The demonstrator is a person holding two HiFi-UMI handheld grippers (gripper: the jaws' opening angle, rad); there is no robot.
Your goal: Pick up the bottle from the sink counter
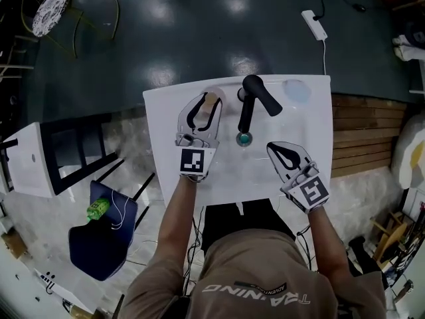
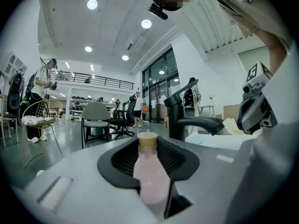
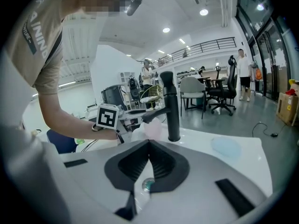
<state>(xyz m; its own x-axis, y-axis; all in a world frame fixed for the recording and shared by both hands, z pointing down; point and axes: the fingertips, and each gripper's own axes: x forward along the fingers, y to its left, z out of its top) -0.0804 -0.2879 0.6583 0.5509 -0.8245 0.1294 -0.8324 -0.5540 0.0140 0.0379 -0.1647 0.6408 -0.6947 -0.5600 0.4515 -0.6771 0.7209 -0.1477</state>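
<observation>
A pale pink bottle [image 1: 211, 101] with a tan cap stands upright at the back left of the white sink counter [image 1: 305, 121], left of the black faucet [image 1: 255, 98]. My left gripper [image 1: 204, 105] is shut on it. In the left gripper view the bottle [image 2: 150, 171] fills the gap between the dark ribbed pads [image 2: 117, 160], its cap rising above them. The right gripper view shows the bottle [image 3: 152, 129] behind the spout. My right gripper [image 1: 273, 146] hovers over the basin's front right, shut and holding nothing, with the drain [image 3: 147, 185] visible below it.
The faucet [image 3: 170, 111] rises mid-counter, its spout over the teal drain [image 1: 244, 138]. A pale blue disc [image 1: 297, 90] lies at the counter's back right. A blue chair [image 1: 99, 244] with a green item [image 1: 98, 209] stands at my left, wooden slats [image 1: 365, 135] at my right.
</observation>
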